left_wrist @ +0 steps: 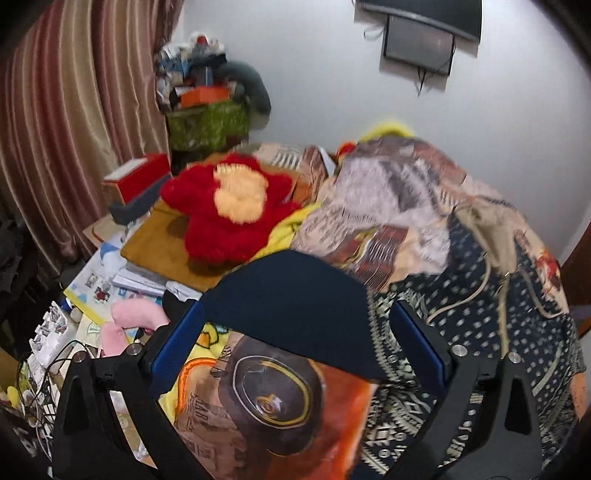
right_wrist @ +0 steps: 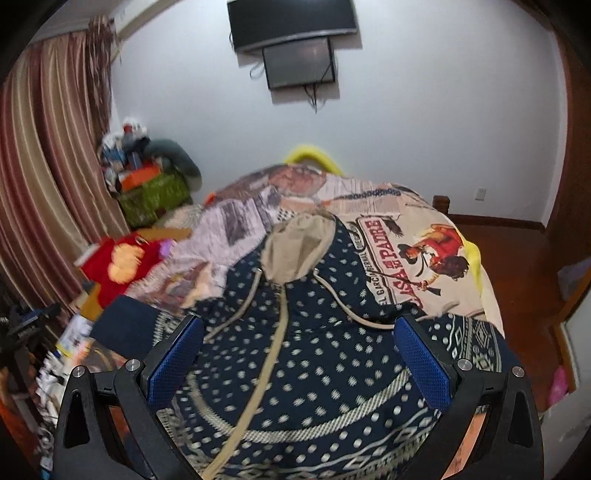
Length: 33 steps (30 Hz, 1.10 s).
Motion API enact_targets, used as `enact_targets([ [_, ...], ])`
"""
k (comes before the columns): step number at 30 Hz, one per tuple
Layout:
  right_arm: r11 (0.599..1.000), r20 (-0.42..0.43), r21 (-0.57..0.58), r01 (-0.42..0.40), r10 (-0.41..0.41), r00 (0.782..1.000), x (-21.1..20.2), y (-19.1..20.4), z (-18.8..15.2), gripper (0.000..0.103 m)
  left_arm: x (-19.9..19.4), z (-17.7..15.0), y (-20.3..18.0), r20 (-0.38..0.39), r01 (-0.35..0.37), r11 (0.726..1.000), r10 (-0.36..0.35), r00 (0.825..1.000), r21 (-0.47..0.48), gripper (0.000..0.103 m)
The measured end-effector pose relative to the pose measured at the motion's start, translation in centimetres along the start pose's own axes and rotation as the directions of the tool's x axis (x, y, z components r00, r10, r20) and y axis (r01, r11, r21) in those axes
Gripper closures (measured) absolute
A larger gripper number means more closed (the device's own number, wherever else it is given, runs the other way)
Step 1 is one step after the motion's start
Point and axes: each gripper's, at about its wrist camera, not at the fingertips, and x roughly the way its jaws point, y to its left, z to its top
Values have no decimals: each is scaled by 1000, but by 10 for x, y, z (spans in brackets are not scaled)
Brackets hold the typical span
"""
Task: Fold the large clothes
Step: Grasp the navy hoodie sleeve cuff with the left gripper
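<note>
Meanwhile, a navy patterned hoodie [right_wrist: 314, 350] lies spread face-up on the printed bedspread [right_wrist: 417, 258], its beige hood [right_wrist: 295, 247] toward the wall-mounted TV [right_wrist: 291, 22]. Both the left gripper [left_wrist: 295, 343] and right gripper [right_wrist: 298, 354] hover above the hoodie, jaws wide apart, gripping nothing; its plain navy sleeve cuff [left_wrist: 295, 306] lies between the left gripper's fingers.

The hoodie [right_wrist: 295, 350] is navy with white dots and beige patterned bands; its hood [right_wrist: 295, 247] is beige. Left of it, the cushion [left_wrist: 232, 206] is red and yellow.
</note>
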Motion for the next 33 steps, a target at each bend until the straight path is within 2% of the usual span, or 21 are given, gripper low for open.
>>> enact_targets([
  [5, 999, -87, -47, 3, -7, 996, 51, 5, -1, 0, 41, -13, 14, -135, 30, 999, -34, 990, -28, 12],
  [9, 998, -140, -67, -19, 9, 990, 86, 6, -6, 1, 69, -24, 30, -228, 67, 988, -97, 969, -137, 21],
  [12, 996, -160, -85, -31, 17, 987, 103, 10, -9, 1, 85, -29, 41, -269, 96, 966, -161, 950, -239, 30],
  [16, 993, -170, -107, -43, 25, 985, 116, 15, -11, 1, 104, -33, 54, -292, 164, 907, -290, 911, -389, 42],
  [19, 992, -173, -117, -53, 33, 984, 122, 17, -11, 1, 114, -31, 58, -292, 166, 885, -314, 904, -435, 49],
  [21, 991, -174, -118, -59, 38, 984, 124, 16, -12, 1, 119, -27, 60, -289, 153, 883, -303, 908, -445, 70],
  [22, 991, -174, -116, -63, 42, 984, 124, 16, -12, 1, 121, -25, 61, -296, 134, 890, -282, 912, -436, 76],
  [23, 991, -174, -116, -66, 45, 984, 124, 16, -12, 1, 123, -22, 61, -303, 117, 898, -262, 916, -424, 88],
  [24, 991, -174, -116, -69, 48, 984, 123, 16, -12, 1, 125, -19, 60, -308, 90, 909, -229, 923, -406, 93],
  [27, 991, -173, -117, -68, 47, 984, 121, 14, -12, 1, 123, -9, 54, -295, 49, 938, -157, 943, -344, 96],
  [29, 991, -171, -117, -67, 46, 984, 118, 12, -12, 1, 117, 2, 41, -270, 20, 963, -95, 958, -269, 99],
  [33, 992, -160, -112, -60, 42, 986, 107, 3, -10, 1, 90, 26, 4, -188, 33, 990, -58, 980, -134, 100],
])
